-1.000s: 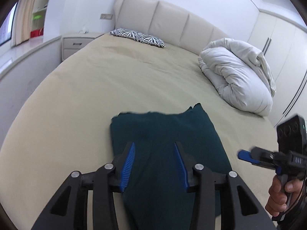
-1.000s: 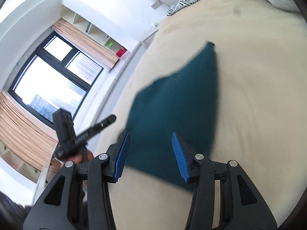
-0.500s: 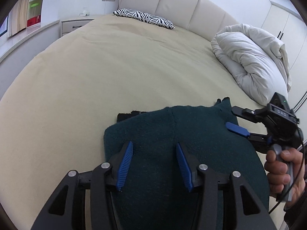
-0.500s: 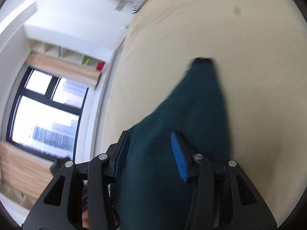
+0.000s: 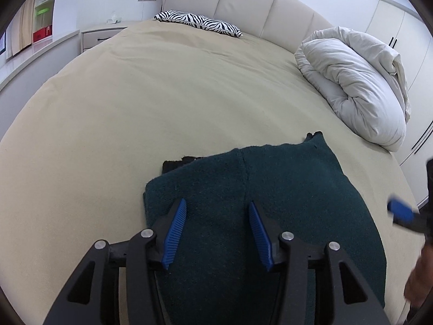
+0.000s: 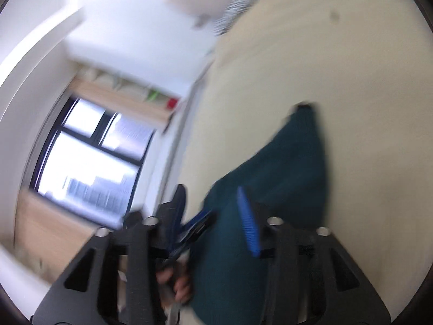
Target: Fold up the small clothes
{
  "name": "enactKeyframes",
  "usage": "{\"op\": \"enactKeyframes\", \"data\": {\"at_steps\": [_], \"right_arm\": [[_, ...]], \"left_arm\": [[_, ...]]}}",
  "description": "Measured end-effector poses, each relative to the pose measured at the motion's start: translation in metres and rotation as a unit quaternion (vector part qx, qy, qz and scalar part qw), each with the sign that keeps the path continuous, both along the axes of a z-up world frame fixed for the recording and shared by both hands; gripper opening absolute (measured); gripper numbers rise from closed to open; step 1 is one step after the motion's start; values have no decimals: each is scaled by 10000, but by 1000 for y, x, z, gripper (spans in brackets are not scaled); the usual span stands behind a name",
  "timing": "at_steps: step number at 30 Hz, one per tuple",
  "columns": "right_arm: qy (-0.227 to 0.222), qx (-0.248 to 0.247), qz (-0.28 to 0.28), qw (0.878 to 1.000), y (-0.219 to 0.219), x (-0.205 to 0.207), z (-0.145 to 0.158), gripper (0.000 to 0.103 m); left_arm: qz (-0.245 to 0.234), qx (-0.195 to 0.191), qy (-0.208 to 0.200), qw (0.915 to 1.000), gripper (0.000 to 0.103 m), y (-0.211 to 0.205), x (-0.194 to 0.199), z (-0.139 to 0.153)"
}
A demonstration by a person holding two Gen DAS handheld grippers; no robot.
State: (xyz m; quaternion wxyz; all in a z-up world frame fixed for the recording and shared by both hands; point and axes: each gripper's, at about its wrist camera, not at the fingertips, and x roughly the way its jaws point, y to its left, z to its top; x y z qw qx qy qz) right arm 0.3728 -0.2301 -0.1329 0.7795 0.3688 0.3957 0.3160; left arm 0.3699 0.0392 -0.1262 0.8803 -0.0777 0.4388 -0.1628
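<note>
A dark green garment (image 5: 270, 203) lies folded on the near part of the bed (image 5: 162, 103), its far edge showing a strip of black fabric, well apart from the zebra-striped pillow (image 5: 197, 23) by the headboard and the bundled white duvet (image 5: 360, 86) at the right. The left gripper (image 5: 217, 227) hovers over the garment's near left part with its jaws apart and the blue pads pressing on nothing. In the blurred right wrist view, the right gripper (image 6: 213, 216) has its jaws opening above the garment's near end with nothing clamped between them, and a hand (image 6: 178, 284) shows below it.
</note>
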Motion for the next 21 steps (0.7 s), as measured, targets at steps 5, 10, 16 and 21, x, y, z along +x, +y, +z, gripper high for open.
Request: {"op": "enactKeyframes", "data": {"at_steps": [5, 10, 16, 21], "right_arm": [[322, -315, 695, 9966, 26, -29, -39, 66], [208, 244, 448, 9985, -14, -52, -55, 64], [338, 27, 309, 9989, -27, -86, -60, 64], [649, -360, -283, 9968, -51, -114, -66, 66]], "left_arm": [[-43, 178, -49, 9998, 51, -5, -3, 0], [-43, 195, -71, 9998, 52, -5, -3, 0], [-41, 190, -88, 9998, 52, -5, -3, 0], [85, -497, 32, 9987, 51, 20, -11, 9]]}}
